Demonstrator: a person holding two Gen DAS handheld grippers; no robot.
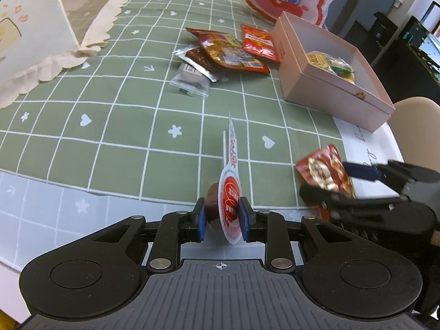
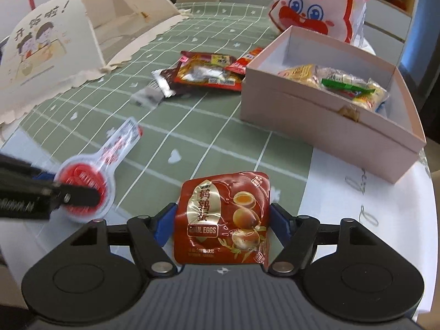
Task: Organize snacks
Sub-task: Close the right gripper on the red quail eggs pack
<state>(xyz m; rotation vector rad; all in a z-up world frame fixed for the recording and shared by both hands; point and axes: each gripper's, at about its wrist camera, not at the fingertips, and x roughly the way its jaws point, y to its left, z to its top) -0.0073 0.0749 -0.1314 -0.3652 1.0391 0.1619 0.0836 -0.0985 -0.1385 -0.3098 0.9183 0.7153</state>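
The right gripper is closed on a glossy dark-red quail egg packet, pinched at both side edges and held above the near edge of the worktop. Its front shows halved and whole brown eggs, gold Chinese characters and the English words "QUAIL EGGS". The left gripper is clamped on a clear plastic snack cup with a round red label and a long flat tab printed in red; the cup is held edge-on, a brown morsel bulging on its left side. Its lettering is too blurred to read.

Farther off, at mid-worktop, lies a snack pile of what looks like five packets: two red ones, a red-and-yellow one, a dark brown one and a clear grey pouch nearest the camera, overlapping each other. Just right of the pile sits an open pink box with a white interior, holding two or three yellow and green wrapped snacks at its right end.

Behind the box stands a white bag with a red cartoon face and blue eyes. At far left a folded white card shows two cartoon children under Chinese characters and an exclamation mark. The green checked cloth carries white hearts and flowers.
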